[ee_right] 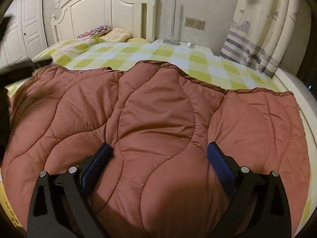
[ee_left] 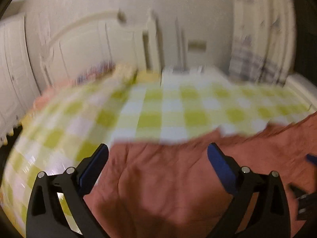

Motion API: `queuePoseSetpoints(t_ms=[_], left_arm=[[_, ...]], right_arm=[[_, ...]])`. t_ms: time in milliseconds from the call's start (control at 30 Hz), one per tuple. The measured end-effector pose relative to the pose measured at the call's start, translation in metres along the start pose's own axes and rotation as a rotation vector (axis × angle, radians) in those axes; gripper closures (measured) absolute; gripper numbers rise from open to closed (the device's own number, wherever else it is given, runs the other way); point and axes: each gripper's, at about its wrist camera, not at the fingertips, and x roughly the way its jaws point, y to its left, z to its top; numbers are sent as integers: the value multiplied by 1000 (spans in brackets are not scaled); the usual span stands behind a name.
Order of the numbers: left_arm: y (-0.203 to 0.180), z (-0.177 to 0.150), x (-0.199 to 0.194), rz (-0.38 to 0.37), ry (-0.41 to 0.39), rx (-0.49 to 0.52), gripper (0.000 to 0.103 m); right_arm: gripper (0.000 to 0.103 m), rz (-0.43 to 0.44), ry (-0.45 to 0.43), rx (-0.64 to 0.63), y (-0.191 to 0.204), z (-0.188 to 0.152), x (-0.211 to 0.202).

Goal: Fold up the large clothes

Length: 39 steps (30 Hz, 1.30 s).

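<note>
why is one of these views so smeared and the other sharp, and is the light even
Left wrist view: motion blur smears the green-and-white checked bedsheet and the rust-brown quilted jacket. Right wrist view: sharp, stitching on the jacket is clear, dim warm light, shadow near the bottom. Both views show fisheye bending.

matt quilted cloth jacket (ee_right: 154,107)

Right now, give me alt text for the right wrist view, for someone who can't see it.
A quilted reddish-brown jacket lies spread on a bed with a green-and-white checked sheet. The right gripper hovers over it, jaws wide open, gripping nothing. Behind are a white headboard, pillows and a curtain.
</note>
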Motion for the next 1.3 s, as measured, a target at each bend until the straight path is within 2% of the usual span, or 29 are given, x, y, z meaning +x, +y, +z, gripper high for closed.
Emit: queuePoseSetpoints(t_ms=[67, 133, 167, 233, 267, 300, 367, 433, 500, 600, 633, 700, 767, 800, 833, 867, 1000, 1033, 1100, 1167, 1233, 1300], left_arm=[[-22, 7, -24, -36, -91, 28, 2], [-45, 8, -19, -82, -53, 87, 2], [-61, 3, -2, -78, 18, 135, 2], [-75, -17, 35, -19, 131, 192, 2], [-77, -29, 57, -5, 214, 193, 2], [-70, -30, 70, -29, 282, 145, 2], [-55, -25, 68, -19, 269, 67, 2], [-51, -29, 69, -12, 272, 61, 2], [-53, -30, 67, 11, 257, 72, 2], [-55, -30, 66, 19, 250, 81, 2], [-54, -30, 67, 12, 252, 74, 2], [-48, -28, 69, -7, 257, 52, 2], [-45, -28, 68, -17, 258, 39, 2], [-44, -28, 67, -24, 256, 34, 2], [-44, -29, 67, -22, 253, 33, 2], [-44, -29, 67, -19, 253, 34, 2], [-42, -28, 67, -19, 258, 24, 2], [-42, -28, 67, -20, 256, 23, 2], [-41, -28, 66, -26, 254, 18, 2], [-41, -29, 65, -25, 253, 16, 2], [-41, -29, 66, -20, 253, 13, 2], [-40, -30, 66, -23, 257, 11, 2]], right_arm=[[5, 16, 12, 10, -4, 0, 0], [5, 26, 14, 8, -8, 2, -9], [5, 33, 14, 3, -8, 2, -10], [5, 60, 7, 9, -10, 1, -13], [5, 80, -5, 21, -13, 0, -16], [5, 127, -19, 27, -16, 0, -18], [5, 146, -25, 31, -19, -1, -20], [6, 151, -30, 33, -20, 0, -27], [6, 106, -69, 30, -22, 3, -46], [6, 3, -187, 17, -37, 12, -82], [6, -21, -187, 24, -46, 15, -87], [6, -50, -137, 70, -73, 15, -78], [5, -102, -23, 109, -98, 2, -46], [4, -88, 65, 163, -113, -11, -21], [5, -34, 62, 218, -122, -16, -17], [6, -24, 42, 236, -125, -15, -27], [5, -34, -74, 271, -136, -8, -57], [5, -43, -52, 285, -141, -9, -51], [4, -38, 53, 303, -148, -17, -25], [5, -6, 93, 321, -151, -16, -18], [5, -86, 78, 341, -151, -6, -33], [5, -123, -5, 334, -143, 7, -53]])
